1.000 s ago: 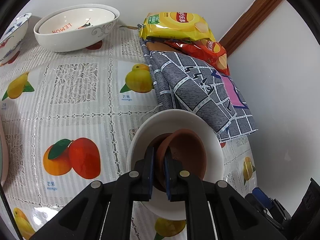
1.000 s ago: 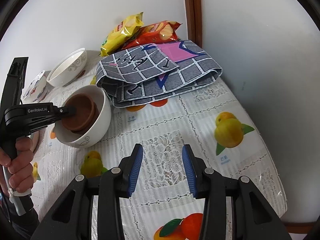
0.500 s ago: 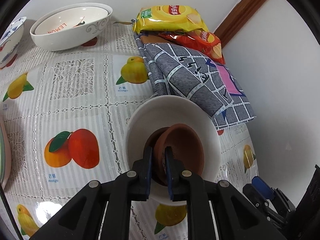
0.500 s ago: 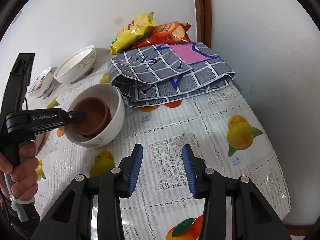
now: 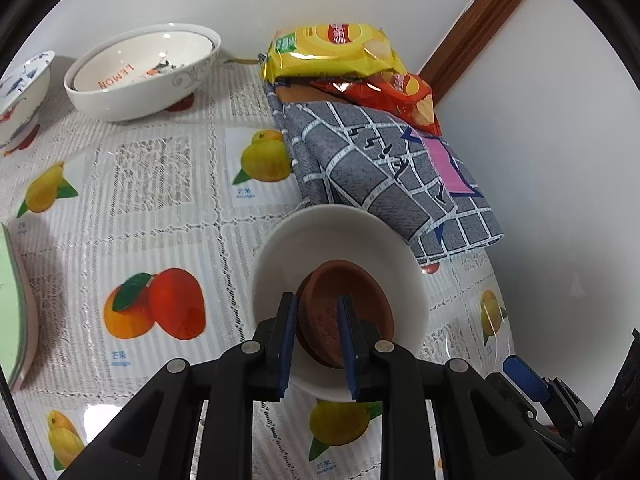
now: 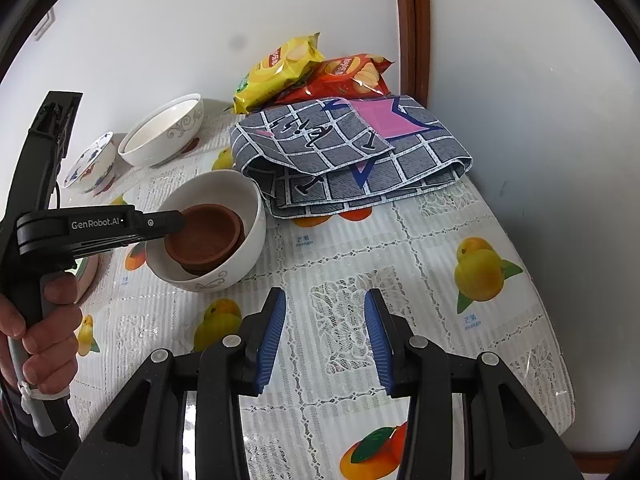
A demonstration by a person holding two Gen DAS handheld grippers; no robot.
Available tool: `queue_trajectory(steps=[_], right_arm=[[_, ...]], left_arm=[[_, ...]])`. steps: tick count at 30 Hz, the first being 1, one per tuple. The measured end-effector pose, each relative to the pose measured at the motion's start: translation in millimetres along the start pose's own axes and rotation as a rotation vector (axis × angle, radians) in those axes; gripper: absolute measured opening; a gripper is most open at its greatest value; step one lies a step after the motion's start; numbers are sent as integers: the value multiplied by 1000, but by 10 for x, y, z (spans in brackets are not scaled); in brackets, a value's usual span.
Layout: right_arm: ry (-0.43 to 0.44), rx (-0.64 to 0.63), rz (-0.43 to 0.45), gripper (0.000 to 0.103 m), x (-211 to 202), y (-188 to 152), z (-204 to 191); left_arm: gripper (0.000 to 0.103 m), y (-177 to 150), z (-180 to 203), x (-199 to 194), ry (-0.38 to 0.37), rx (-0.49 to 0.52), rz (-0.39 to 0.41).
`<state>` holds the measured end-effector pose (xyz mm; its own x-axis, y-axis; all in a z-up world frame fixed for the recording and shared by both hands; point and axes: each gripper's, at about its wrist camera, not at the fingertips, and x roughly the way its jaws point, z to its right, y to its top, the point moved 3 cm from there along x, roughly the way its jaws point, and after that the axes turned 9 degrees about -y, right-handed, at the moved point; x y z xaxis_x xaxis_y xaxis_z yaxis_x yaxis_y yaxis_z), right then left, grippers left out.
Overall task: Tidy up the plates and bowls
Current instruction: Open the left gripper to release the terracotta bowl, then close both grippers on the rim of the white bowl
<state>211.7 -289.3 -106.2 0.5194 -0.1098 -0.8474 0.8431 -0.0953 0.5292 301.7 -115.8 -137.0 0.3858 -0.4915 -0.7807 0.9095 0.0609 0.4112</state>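
Note:
A brown clay bowl (image 5: 360,300) sits nested on a second brown one inside a white bowl (image 5: 320,232) on the fruit-print tablecloth. My left gripper (image 5: 316,300) straddles the brown bowl's near rim. Its jaws are opening, and the pads stand slightly off the rim on either side. The right wrist view shows the same left gripper (image 6: 176,220) reaching into the white bowl (image 6: 216,280) over the brown bowl (image 6: 204,236), with a hand on its handle. My right gripper (image 6: 324,300) hovers open over bare tablecloth, nothing between its fingers.
Two stacked white bowls (image 5: 140,76) and a blue-patterned bowl (image 5: 24,88) stand by the back wall. A green plate (image 5: 12,300) shows at the left edge. A folded grey checked cloth (image 5: 380,172) and crisp bags (image 5: 332,52) fill the back right corner. The table edge runs along the right.
The left jaws have spread apart from the brown bowl's rim, which they pinched before. The brown bowl now rests lower in the white bowl. The right gripper has stayed as it was.

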Motion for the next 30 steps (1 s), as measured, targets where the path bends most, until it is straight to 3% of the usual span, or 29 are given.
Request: queue_trajectory(steps=[4, 8, 21, 25, 30], right_arm=[[5, -3, 6, 42, 0, 52, -28], [19, 7, 13, 42, 57, 165, -61], [99, 15, -30, 42, 444, 486, -439], [77, 18, -68, 42, 630, 489, -474], [59, 13, -100, 34, 771, 497, -498]], left_arm=[[20, 46, -12, -122, 21, 13, 29], [20, 94, -41, -222, 87, 37, 47], [20, 102, -179, -68, 130, 43, -11], [20, 102, -191, 9, 134, 50, -26], [20, 103, -206, 114, 139, 56, -43]])
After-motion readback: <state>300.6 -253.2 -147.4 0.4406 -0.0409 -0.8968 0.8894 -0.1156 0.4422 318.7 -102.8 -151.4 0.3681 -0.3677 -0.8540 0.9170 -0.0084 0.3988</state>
